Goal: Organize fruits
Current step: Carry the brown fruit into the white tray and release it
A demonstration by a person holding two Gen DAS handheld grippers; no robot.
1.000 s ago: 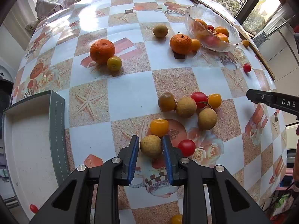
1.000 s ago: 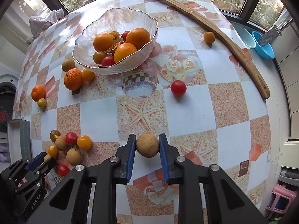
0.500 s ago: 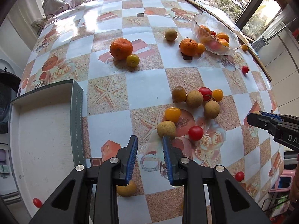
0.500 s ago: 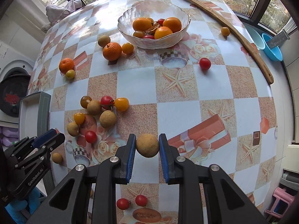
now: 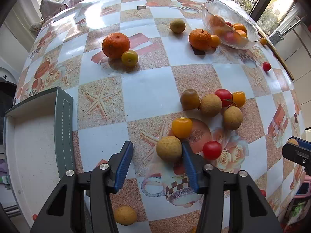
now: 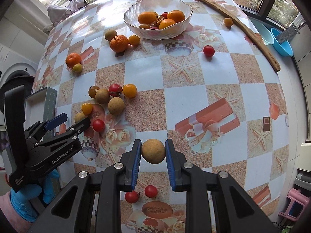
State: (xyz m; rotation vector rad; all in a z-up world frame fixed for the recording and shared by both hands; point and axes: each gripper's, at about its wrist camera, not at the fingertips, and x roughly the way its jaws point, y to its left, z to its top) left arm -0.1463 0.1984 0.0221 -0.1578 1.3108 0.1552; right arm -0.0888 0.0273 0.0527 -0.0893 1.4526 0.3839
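I judge the sorting barely begun: a few fruits sit in the glass bowl (image 6: 158, 22), most are scattered on the table (image 5: 155, 89), my right claw (image 6: 153, 153) grips a brown fruit (image 6: 153, 151), while my left claw (image 5: 157, 159), jaws just opening, straddles another brown fruit (image 5: 169, 148).

Light: I see bright daylight from the windows (image 5: 276, 9) behind the bench (image 5: 151, 89).
Glare: white sheen on the far-left bench cloth.
Shadows: soft and short under the fruit.
Distortion: strong fisheye bulge with dark rounded corners.
Focus: sharp and unblurred in both views.
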